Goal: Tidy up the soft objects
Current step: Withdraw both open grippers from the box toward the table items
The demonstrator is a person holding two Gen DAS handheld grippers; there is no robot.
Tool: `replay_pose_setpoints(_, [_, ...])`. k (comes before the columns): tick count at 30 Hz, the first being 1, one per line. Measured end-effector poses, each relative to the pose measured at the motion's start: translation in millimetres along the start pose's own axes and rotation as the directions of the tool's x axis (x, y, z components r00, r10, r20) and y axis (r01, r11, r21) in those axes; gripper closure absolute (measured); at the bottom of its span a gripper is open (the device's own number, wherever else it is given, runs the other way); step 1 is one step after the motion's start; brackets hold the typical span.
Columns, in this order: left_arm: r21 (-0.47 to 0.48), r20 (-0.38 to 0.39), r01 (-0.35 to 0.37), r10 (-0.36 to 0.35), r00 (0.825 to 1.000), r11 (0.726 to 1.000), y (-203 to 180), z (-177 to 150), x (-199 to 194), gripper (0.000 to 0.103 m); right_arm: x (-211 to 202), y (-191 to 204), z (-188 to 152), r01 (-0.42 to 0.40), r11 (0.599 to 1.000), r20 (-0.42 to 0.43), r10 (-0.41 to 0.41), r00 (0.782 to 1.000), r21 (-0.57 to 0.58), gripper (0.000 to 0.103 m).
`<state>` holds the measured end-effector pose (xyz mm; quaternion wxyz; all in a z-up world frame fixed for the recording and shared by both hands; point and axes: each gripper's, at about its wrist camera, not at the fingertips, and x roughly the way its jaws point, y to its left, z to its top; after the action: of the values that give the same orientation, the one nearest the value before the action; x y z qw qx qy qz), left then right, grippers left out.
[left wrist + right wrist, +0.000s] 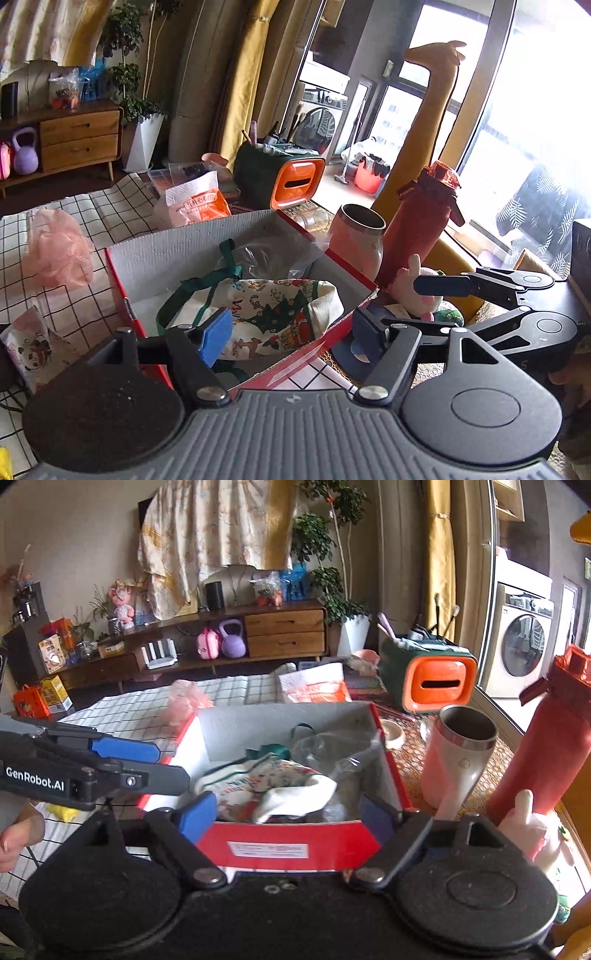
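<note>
Cloth bag in the box, both claws spread and empty.
The white Christmas-print cloth bag with green handles [275, 314] lies inside the red-and-white cardboard box [207, 243] on the checked tablecloth [110, 206]. The left gripper [291, 334] and right gripper [291, 816] hover at the box's near edge, jaws apart, gripping nothing. A pink mesh bath pouf [59, 254] rests outside, left of the box; a pink plush toy [421, 291] sits right.

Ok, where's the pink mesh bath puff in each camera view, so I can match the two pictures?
Left wrist view: pink bath puff at far left on the checked cloth, left of the box.
Right wrist view: pink bath puff upper centre-left, just behind the box's back left corner.
Shared landmark: the red and white cardboard box.
</note>
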<state>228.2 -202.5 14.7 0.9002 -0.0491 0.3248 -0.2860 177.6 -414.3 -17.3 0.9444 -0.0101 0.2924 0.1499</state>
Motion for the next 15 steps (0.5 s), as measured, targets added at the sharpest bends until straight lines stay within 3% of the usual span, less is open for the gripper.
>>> replay_pose_setpoints(9, [0.021,0.050,-0.092,0.091,0.995,0.996,19.3,-13.8,-55.5,0.026,-12.7,46.7,6.5,-0.083,0.996,0.037,0.084,0.996,-0.011,0.005])
replay_pose_setpoints(12, [0.011,0.055,-0.108,0.107,0.993,0.994,31.7,-21.8,-75.5,0.018,-9.4,62.9,7.9,-0.115,0.993,0.034,0.115,0.993,-0.015,0.003])
replay_pose_setpoints(15, [-0.003,0.054,-0.126,0.126,0.991,0.992,45.5,-28.8,-93.5,0.017,-4.4,78.5,8.7,-0.139,0.990,0.028,0.140,0.990,-0.023,0.002])
